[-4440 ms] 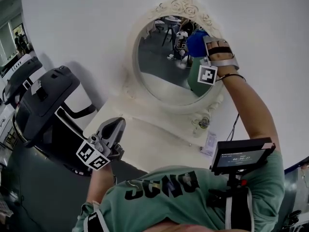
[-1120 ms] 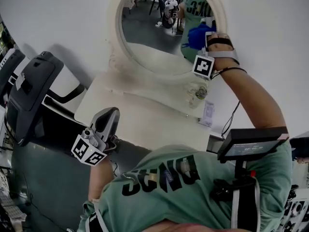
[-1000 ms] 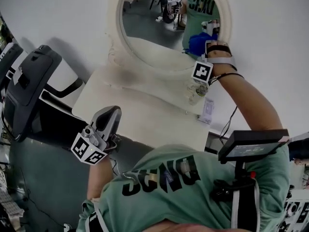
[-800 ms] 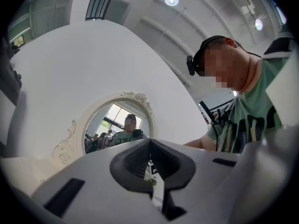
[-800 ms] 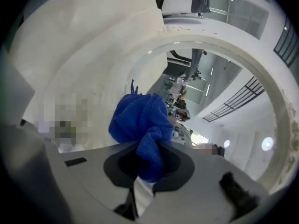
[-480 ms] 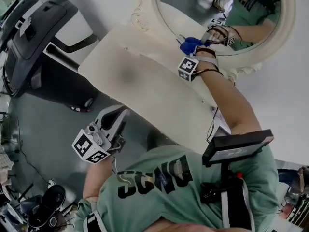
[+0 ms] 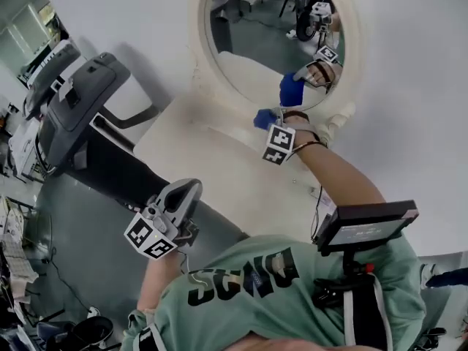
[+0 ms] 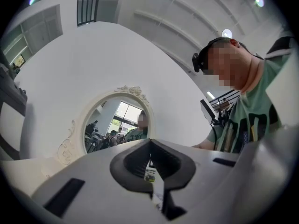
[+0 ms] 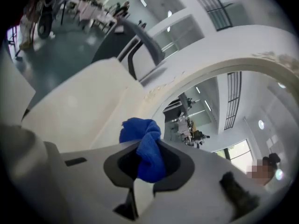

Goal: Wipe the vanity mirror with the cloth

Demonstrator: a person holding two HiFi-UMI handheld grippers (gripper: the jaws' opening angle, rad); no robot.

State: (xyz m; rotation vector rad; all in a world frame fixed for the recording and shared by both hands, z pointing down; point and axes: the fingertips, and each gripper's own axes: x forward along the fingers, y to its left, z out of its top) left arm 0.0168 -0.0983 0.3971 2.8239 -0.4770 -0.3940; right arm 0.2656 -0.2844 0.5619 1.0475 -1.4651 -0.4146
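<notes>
The oval vanity mirror point(image 7: 274, 46) in its cream carved frame stands on the cream vanity top point(image 7: 212, 163) against the white wall. My right gripper point(image 7: 268, 120) is shut on a bunched blue cloth point(image 7: 263, 118), low in front of the mirror's bottom frame and off the glass. The glass shows the cloth's reflection point(image 7: 291, 90). In the right gripper view the cloth point(image 9: 142, 143) bulges out between the jaws, with the mirror point(image 9: 210, 120) to the right. My left gripper point(image 7: 189, 191) hangs low off the table's front edge, shut and holding nothing; its own view shows the mirror point(image 8: 117, 125) ahead.
A dark treadmill point(image 7: 80, 115) stands close to the left of the vanity. A small screen on a chest mount point(image 7: 362, 225) sits under my right forearm. Grey floor lies below the table's front edge.
The right gripper has carried the cloth down from the right side of the glass to the mirror's lower frame. The left gripper has stayed low and shut.
</notes>
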